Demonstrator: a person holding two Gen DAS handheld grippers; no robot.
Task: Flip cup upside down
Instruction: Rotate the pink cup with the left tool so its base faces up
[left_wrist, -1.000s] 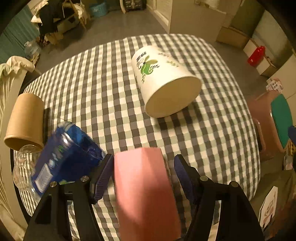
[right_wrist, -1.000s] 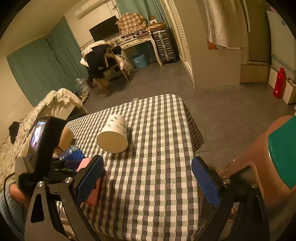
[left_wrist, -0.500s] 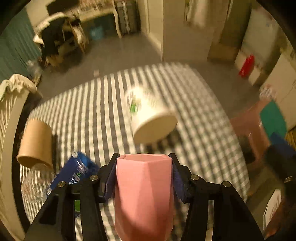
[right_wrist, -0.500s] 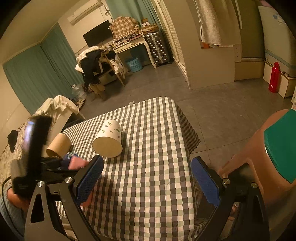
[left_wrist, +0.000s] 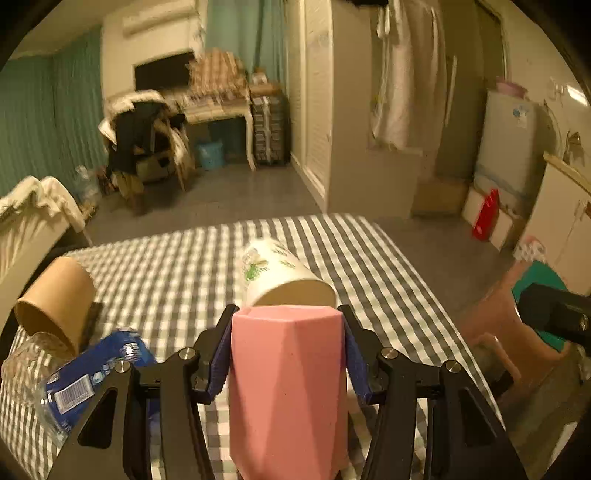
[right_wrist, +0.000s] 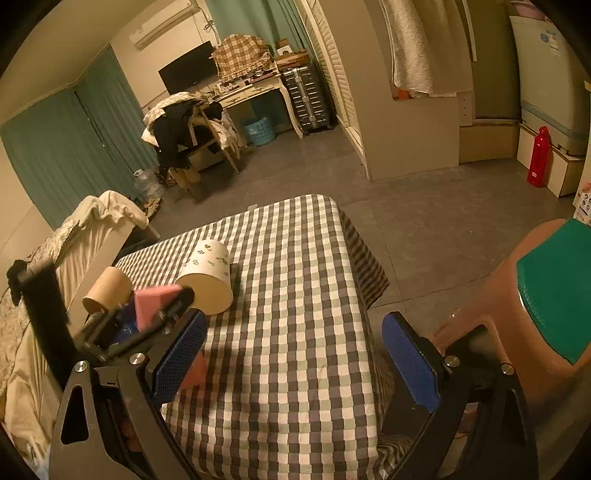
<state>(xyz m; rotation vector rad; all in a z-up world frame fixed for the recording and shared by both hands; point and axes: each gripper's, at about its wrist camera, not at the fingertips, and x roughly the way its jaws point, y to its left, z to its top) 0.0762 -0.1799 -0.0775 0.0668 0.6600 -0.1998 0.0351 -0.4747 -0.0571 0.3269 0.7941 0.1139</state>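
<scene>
My left gripper (left_wrist: 286, 350) is shut on a pink faceted cup (left_wrist: 288, 387), its blue pads (left_wrist: 218, 362) pressed on both sides. The cup is held above the checked table (left_wrist: 177, 273), its far end flat and closed toward the room. In the right wrist view the left gripper (right_wrist: 147, 314) holds the pink cup (right_wrist: 151, 304) in the air, tilted, at the table's left side. My right gripper (right_wrist: 291, 354) is open and empty above the table's near edge.
A white paper cup with leaf print (left_wrist: 284, 275) lies on its side mid-table. A brown paper cup (left_wrist: 55, 295) lies at the left edge, beside a plastic bottle with a blue label (left_wrist: 92, 373). A brown stool with a green top (right_wrist: 535, 310) stands to the right.
My left gripper has closed on the pink cup, lifted it off the table and tilted upward, so the view swung from the tabletop to the room. The right gripper stayed open and nearly still.
</scene>
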